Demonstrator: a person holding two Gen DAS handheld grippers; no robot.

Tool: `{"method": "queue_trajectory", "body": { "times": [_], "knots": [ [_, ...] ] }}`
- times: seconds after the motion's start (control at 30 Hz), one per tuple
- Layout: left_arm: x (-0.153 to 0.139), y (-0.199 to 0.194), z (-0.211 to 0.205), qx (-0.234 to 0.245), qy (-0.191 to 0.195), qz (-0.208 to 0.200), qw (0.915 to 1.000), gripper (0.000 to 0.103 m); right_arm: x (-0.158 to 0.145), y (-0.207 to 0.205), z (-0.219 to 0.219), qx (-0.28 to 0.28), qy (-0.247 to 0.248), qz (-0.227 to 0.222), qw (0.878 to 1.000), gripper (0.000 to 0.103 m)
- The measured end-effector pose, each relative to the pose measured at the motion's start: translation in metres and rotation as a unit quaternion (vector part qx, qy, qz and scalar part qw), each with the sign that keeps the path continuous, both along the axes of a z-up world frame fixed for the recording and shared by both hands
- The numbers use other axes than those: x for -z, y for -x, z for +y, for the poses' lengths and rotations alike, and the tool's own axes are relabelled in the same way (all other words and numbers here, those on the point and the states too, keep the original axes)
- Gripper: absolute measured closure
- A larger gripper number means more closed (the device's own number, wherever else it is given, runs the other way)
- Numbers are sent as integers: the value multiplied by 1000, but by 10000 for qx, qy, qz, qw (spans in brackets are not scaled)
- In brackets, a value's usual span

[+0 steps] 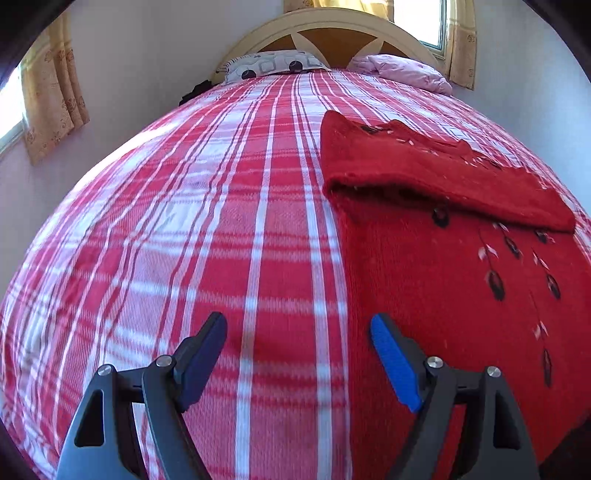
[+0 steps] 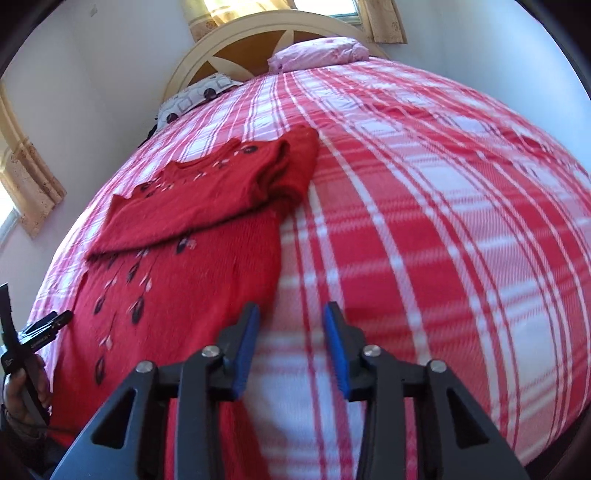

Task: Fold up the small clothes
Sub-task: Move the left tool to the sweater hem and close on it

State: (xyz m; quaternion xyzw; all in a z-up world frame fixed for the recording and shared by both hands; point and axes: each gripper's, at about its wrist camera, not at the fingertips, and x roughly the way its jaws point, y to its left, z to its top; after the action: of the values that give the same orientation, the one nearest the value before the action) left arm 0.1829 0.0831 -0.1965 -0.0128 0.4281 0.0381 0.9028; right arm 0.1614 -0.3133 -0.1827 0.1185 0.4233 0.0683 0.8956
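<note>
A red knit sweater [image 1: 450, 280] with dark leaf embroidery lies flat on the red-and-white plaid bedspread [image 1: 207, 221]. Its sleeves are folded across the chest. My left gripper [image 1: 299, 328] is open and empty, hovering over the sweater's left bottom edge. In the right wrist view the sweater [image 2: 184, 266] lies to the left. My right gripper [image 2: 291, 317] is open and empty, hovering over the sweater's right bottom edge. The left gripper also shows in the right wrist view [image 2: 48, 325] at the far left, held in a hand.
A patterned pillow [image 1: 273, 64] and a pink pillow [image 1: 402, 70] lie at the cream headboard [image 1: 332, 26]. White walls and curtained windows [image 1: 51, 92] flank the bed. Bare plaid bedspread [image 2: 443, 221] stretches to the right of the sweater.
</note>
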Motion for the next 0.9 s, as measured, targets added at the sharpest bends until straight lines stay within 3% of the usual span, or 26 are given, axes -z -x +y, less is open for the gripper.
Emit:
{"method": "queue_trajectory", "body": {
  "times": [0.2,0.43,0.77,0.9],
  "knots": [
    [-1,45,5,144,323,193,9992,22,4,44,2,-244,-75,169,9995,67],
    [3,91,-2,547,349,471,9968,22,11,89,9,-473,13,432,9979,68],
    [4,114,-11,947,707,845,9894,23,23,122,12,-715,19,688,9951,67],
    [9,118,-15,1123,876,1085,9838,32,24,129,13,-811,70,740,9939,67]
  ]
}}
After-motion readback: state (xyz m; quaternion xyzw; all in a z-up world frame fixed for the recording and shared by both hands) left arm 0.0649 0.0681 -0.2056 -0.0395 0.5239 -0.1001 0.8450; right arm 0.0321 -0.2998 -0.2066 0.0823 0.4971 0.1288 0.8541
